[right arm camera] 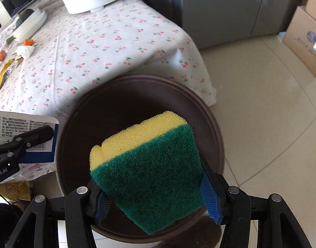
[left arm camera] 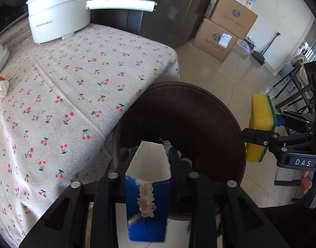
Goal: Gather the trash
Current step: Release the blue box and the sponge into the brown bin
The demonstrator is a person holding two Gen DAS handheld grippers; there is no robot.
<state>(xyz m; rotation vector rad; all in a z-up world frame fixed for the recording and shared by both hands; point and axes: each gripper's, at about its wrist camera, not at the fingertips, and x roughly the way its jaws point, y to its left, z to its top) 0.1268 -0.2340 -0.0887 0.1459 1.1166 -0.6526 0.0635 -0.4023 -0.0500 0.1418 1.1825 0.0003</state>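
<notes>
My left gripper [left arm camera: 150, 161] is shut on a torn blue and white carton [left arm camera: 148, 186] and holds it over the near rim of the dark brown round bin [left arm camera: 199, 111]. The carton also shows at the left of the right wrist view [right arm camera: 25, 136]. My right gripper [right arm camera: 155, 188] is shut on a yellow and green sponge [right arm camera: 145, 169] above the bin [right arm camera: 137, 95]. In the left wrist view the sponge [left arm camera: 261, 126] hangs at the bin's right side. Crumpled tissue [right arm camera: 25, 51], orange peel pieces [right arm camera: 1, 54] and a yellow wrapper [right arm camera: 1, 75] lie on the table's far left.
A table with a cherry-print cloth [left arm camera: 75, 95] stands left of the bin. A white electric pot [left arm camera: 58, 16] with a long handle sits at its back. A white dish [right arm camera: 28, 25] lies near the scraps. Cardboard boxes [left arm camera: 224, 33] stand on the tiled floor by a grey cabinet.
</notes>
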